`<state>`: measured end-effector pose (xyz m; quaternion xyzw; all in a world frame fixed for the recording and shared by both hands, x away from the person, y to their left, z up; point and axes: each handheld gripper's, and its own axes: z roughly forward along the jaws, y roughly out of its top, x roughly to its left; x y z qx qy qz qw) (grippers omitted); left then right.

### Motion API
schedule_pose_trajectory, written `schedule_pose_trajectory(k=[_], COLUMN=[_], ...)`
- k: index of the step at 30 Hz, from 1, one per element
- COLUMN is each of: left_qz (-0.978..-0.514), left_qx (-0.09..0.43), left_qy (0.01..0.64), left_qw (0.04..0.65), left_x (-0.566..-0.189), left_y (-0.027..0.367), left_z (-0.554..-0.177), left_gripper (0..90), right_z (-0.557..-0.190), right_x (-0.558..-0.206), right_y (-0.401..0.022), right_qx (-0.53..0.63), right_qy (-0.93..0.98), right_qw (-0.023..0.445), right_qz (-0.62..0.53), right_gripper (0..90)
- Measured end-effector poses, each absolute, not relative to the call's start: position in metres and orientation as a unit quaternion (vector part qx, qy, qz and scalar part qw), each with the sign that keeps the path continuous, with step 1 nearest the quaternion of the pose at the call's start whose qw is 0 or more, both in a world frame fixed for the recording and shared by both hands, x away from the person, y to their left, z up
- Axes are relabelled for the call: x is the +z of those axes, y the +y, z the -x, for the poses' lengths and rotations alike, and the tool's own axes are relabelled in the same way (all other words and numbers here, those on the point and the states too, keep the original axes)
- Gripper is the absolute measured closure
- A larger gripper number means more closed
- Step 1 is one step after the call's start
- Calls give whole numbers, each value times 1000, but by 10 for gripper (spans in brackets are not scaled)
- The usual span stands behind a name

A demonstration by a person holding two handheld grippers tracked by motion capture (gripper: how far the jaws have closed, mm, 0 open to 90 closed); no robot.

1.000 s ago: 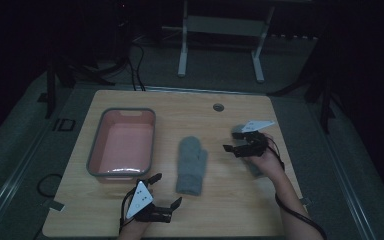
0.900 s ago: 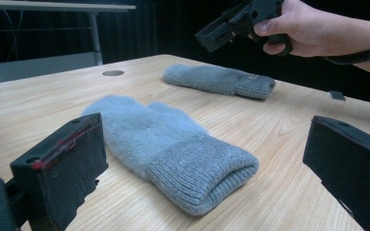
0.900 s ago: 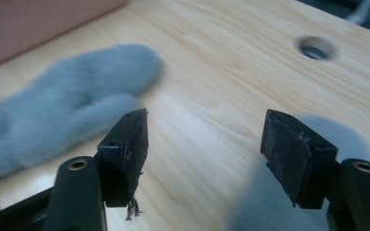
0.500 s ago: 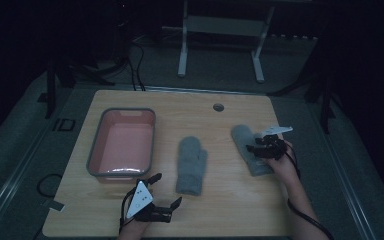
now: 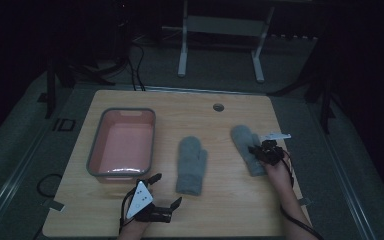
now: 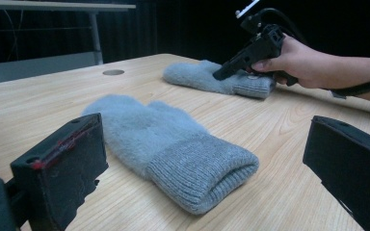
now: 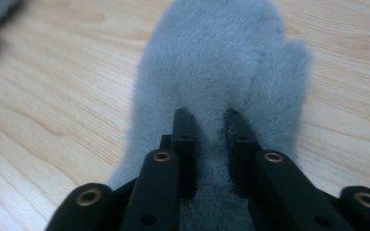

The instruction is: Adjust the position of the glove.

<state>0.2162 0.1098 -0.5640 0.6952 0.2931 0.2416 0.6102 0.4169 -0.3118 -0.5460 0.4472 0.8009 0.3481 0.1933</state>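
Note:
Two grey wool mittens lie flat on the wooden table. My right gripper [image 5: 259,150] is low on the right mitten [image 5: 242,140], near its cuff. Its jaws have just been closing, and in the right gripper view the gripper [image 7: 211,120] pinches a ridge of that mitten [image 7: 212,62] between its pads. The left gripper view shows the same gripper [image 6: 219,75] tipped down onto that mitten [image 6: 197,74]. My left gripper [image 5: 167,189] rests open at the table's front edge, aimed at the middle mitten [image 5: 191,165], whose cuff [image 6: 207,178] lies between the wide jaws without touching them.
A pink tub [image 5: 96,150] with a grey rim stands on the left half of the table. A round cable hole [image 5: 218,107] sits near the far edge. Bare wood lies between the two mittens. White table legs [image 5: 182,45] stand on the floor beyond.
My right hand has shifted right and sunk onto the right mitten, uncovering its fingertip end. Its jaws have gone from apart to closed on the wool. The left gripper has kept still.

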Motion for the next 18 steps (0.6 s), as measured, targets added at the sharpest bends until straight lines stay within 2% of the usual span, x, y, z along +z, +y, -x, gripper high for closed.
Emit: schedule_pose_trajectory(k=[4,12,18], left_qz=[-694,-694,-692], left_qx=[241,242,241], left_qy=[295,295,301], left_qw=[611,610,611], left_x=[-564,-564,-565], left_y=[110,110,111], left_z=[-216,-216,-217], left_gripper=[17,17,17], right_z=[-402,-372,-340], right_x=[-539,-520,-505], right_y=[-308,-314,-320], right_qx=[349,351,352], right_qy=[780,761,733], right_qw=[214,210,237], right_qz=[-473,-504,-531], right_gripper=[816,820,821])
